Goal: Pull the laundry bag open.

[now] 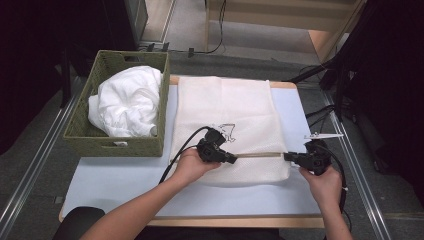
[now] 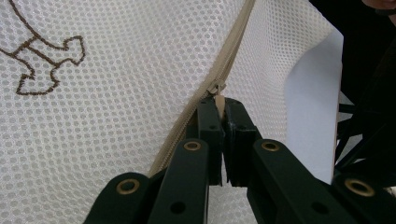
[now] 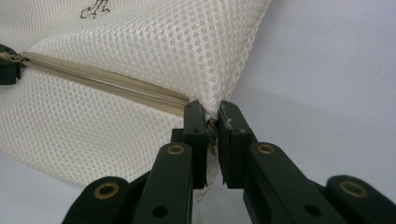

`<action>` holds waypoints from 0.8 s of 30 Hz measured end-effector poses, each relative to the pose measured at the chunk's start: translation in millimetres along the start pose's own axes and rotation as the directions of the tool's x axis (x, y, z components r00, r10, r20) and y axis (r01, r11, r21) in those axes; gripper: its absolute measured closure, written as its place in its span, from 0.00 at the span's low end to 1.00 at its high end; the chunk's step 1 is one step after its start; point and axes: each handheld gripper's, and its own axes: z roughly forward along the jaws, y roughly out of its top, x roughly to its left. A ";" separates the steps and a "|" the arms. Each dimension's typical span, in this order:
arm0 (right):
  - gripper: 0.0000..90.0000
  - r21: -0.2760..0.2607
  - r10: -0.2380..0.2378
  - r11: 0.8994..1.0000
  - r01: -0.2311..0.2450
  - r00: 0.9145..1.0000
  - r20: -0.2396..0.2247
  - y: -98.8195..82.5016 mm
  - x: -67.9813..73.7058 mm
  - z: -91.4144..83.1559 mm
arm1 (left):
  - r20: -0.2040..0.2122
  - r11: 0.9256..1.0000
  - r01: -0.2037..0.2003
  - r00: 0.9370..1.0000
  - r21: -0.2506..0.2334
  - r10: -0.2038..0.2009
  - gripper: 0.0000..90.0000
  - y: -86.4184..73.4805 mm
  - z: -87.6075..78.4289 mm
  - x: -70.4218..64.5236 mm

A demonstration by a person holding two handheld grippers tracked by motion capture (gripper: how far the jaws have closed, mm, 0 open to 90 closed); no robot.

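A: Where is the mesh laundry bag (image 1: 227, 127) lying?

B: Flat on the pale surface (image 1: 125, 185), just beside the green woven basket (image 1: 82, 125) that holds a crumpled white cloth (image 1: 127, 107). Its far edge reaches the back of the surface.

A: And the left tongs (image 2: 219, 109)?

B: Clamped on the zipper pull (image 2: 217, 93), partway along the beige zipper (image 1: 260, 154). In the left gripper view the pull's tab is pinched between the pads; the slider itself is small and half covered by the jaws.

A: The right tongs (image 3: 212, 116)?

B: Clamped on the bag's corner at the end of the zipper. The right gripper view shows mesh bunched between the pads, with something brownish in there too; I cannot tell whether that is the zipper's end stop or just tape.

A: Can you see inside the bag?

B: No. The zipper between the two tongs looks closed, and the stretch behind the left tongs is covered by the hand in the high view.

A: The dark drawing on the mesh (image 1: 226, 131)?

B: Cut off in both gripper views and partly behind the left tongs from above; its shape is hard to make out.
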 end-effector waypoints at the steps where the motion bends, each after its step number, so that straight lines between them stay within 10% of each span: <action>1: 0.94 0.000 0.000 1.000 0.000 1.000 0.000 0.0 0.0 0.0 | 0.001 1.000 0.000 1.000 -0.001 0.000 0.98 0.1 -0.2 0.1; 24: 0.94 0.011 0.005 1.000 -0.005 1.000 0.029 0.1 -6.1 1.3 | -0.011 1.000 0.011 1.000 0.011 -0.011 0.98 -2.0 -4.0 5.6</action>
